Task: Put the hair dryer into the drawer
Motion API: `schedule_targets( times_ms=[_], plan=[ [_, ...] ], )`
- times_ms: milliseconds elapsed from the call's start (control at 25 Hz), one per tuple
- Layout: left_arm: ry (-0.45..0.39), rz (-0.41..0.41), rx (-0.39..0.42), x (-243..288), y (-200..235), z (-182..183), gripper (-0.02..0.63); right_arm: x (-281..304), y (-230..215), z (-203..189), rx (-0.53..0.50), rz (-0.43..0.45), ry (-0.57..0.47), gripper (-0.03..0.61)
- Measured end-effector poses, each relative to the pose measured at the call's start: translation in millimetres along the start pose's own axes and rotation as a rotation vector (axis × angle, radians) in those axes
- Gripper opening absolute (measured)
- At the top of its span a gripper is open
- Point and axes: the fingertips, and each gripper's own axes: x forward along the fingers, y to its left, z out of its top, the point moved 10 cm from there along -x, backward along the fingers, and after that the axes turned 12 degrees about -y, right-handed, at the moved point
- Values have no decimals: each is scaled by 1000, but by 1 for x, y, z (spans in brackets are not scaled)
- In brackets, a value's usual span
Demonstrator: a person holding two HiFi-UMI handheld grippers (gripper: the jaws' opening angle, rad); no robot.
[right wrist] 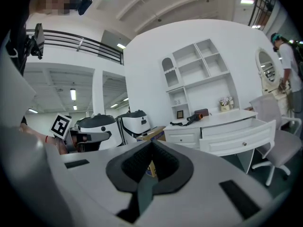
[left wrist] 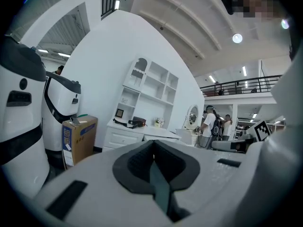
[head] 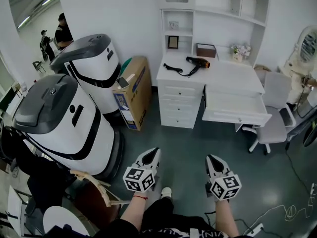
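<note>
A black hair dryer (head: 197, 62) with an orange nozzle lies on the white desk (head: 223, 76), its cord trailing left; it also shows small in the left gripper view (left wrist: 136, 122) and the right gripper view (right wrist: 193, 118). The desk's wide drawer (head: 233, 108) is pulled out and looks empty. My left gripper (head: 153, 151) and right gripper (head: 212, 157) hover over the dark floor, well short of the desk. Both are shut with nothing between the jaws.
Two big white and grey machines (head: 64, 118) stand at the left, with a cardboard box (head: 132, 90) beside them. A white swivel chair (head: 275, 113) sits right of the open drawer. A narrower drawer stack (head: 178, 103) is under the desk's left side. People stand in the background.
</note>
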Motion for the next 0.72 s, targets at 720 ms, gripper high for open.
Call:
schedule_targets(
  times_ms=[720],
  plan=[
    [-20,57,-47,113,165,21,6,209,-23,-19,57,-10,52,5]
  ],
)
